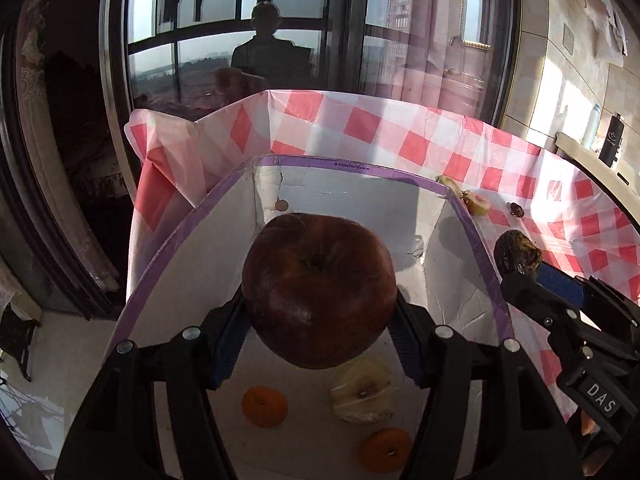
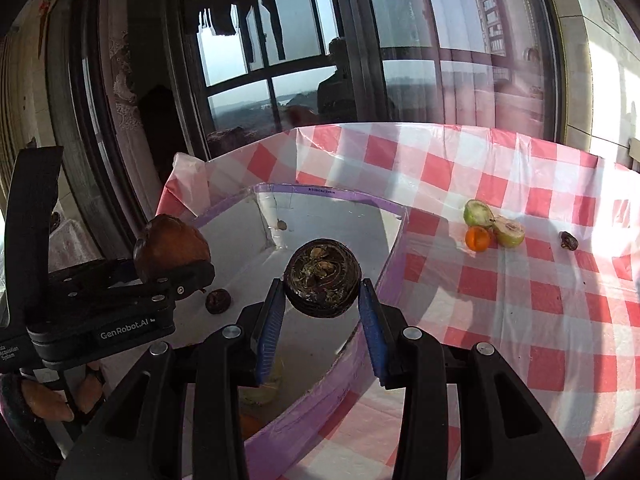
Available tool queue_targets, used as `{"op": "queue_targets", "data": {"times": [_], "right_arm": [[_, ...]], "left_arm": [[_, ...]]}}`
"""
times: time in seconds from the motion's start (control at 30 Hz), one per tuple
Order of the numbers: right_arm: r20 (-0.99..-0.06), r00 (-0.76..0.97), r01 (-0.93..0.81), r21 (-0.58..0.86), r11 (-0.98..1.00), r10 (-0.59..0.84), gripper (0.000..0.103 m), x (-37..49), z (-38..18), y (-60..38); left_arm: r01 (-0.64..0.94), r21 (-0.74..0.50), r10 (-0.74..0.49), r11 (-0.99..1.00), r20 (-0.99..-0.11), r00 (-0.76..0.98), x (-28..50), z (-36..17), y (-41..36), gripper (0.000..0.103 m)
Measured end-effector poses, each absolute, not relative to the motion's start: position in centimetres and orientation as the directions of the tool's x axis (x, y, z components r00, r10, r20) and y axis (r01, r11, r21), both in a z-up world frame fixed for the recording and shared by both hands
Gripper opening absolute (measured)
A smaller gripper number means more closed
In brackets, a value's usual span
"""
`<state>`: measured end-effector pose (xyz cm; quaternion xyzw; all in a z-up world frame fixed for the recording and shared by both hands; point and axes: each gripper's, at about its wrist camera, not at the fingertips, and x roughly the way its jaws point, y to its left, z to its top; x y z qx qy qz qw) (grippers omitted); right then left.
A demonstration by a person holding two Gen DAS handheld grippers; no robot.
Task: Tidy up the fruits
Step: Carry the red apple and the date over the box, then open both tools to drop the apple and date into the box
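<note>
Red-and-white checked cloth [image 2: 500,292] covers the table, and behind it tall dark-framed windows [image 1: 256,40] fill the top of both views, with a person's silhouette reflected in the glass.

A white box with a purple rim [image 1: 352,166] sits on the cloth at centre left of both views. In my left claw [image 1: 320,316] I hold a big dark-red apple [image 1: 320,288]; its stem dimple faces the camera and slightly up, so its axis runs roughly along my fingers. The jaws stand about halfway apart, blue pads pressed on the apple's two flanks, above the inside of the box. Below it on the box floor lie two small oranges [image 1: 264,406] and a pale, wrapped-looking fruit [image 1: 362,396].

My right claw [image 2: 322,304] is clamped as narrow as it goes on a small, round, dark brown fruit [image 2: 322,278], its wrinkled end turned toward the camera (what kind of fruit I cannot tell). It hangs over the box near the right-hand wall.

At the right of the right-wrist view, on the cloth outside the box, lie a green fruit [image 2: 478,213], a cut half [image 2: 509,231], another orange [image 2: 477,238] touching them, and a small dark piece [image 2: 568,240] apart. A small dark fruit [image 2: 217,301] lies in the box.
</note>
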<state>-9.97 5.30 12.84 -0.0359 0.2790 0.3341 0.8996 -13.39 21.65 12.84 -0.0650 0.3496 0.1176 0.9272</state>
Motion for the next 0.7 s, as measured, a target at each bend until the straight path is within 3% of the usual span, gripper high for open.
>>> {"op": "queue_targets", "data": {"times": [0.13, 0.27, 0.4, 0.53, 0.6, 0.63, 0.7], "right_arm": [[-0.675, 0.570, -0.666, -0.045, 0.745, 0.469, 0.038, -8.9, 11.5, 10.5], [-0.799, 0.524, -0.702, -0.209, 0.681, 0.295, 0.038, -7.8, 8.3, 13.8], [-0.811, 0.565, -0.703, -0.378, 0.602, 0.151, 0.039, -8.4, 6.5, 15.7], [-0.806, 0.578, -0.698, -0.407, 0.589, 0.127, 0.043, -8.7, 6.1, 15.6], [-0.814, 0.557, -0.703, -0.359, 0.614, 0.162, 0.050, -8.5, 6.5, 15.0], [-0.813, 0.553, -0.706, -0.342, 0.620, 0.182, 0.059, -8.7, 6.9, 15.0], [-0.791, 0.575, -0.703, -0.350, 0.619, 0.207, 0.074, -9.1, 7.4, 14.8]], "left_arm": [[-0.274, 0.036, 0.192, 0.961, -0.800, 0.569, -11.6, 10.6, 24.4, 0.064], [-0.236, 0.014, 0.133, 0.972, -0.858, 0.497, -11.1, 9.0, 25.4, 0.064], [-0.189, 0.053, 0.130, 0.981, -0.899, 0.419, -10.2, 8.0, 24.7, 0.064], [-0.169, 0.035, 0.098, 0.985, -0.921, 0.378, -9.8, 7.4, 24.8, 0.064], [-0.175, 0.030, 0.095, 0.984, -0.922, 0.376, -9.9, 7.4, 24.9, 0.066], [-0.178, 0.022, 0.090, 0.984, -0.918, 0.387, -10.1, 7.6, 25.0, 0.068], [-0.198, -0.004, 0.079, 0.980, -0.910, 0.408, -10.2, 8.0, 25.2, 0.089]]}}
